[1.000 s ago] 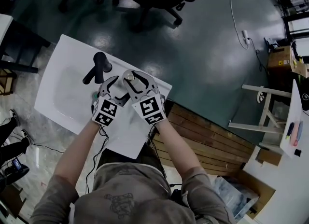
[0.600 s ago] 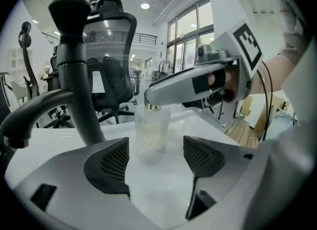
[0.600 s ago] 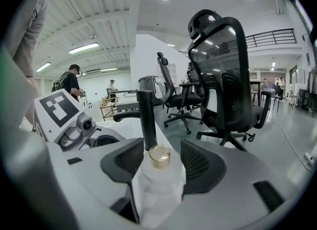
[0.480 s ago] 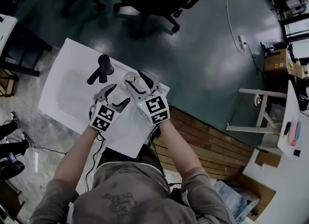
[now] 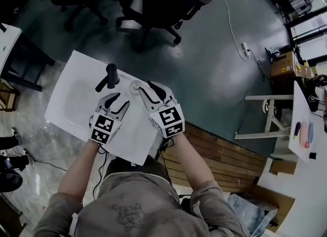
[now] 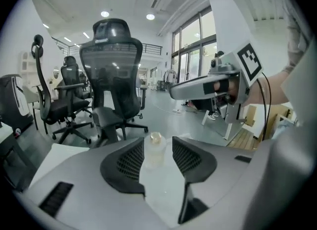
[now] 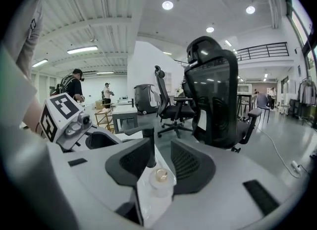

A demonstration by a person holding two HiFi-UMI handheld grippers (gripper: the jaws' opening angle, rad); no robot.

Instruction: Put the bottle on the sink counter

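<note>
Person: grey short-sleeved T-shirt (image 5: 127, 208), dark printed motif on the chest. Left tool (image 5: 118, 101) and right tool (image 5: 145, 89): pale grey shells, black curved jaws with mesh-patterned inner faces. Each carries a white cube with black square markers (image 5: 103, 128). Thin black cable (image 6: 269, 106) runs off the right tool.

Black faucet (image 5: 108, 75) stands just left of the bottle (image 5: 134, 86); the counter (image 5: 137, 140) nearer the person looks bare.
</note>
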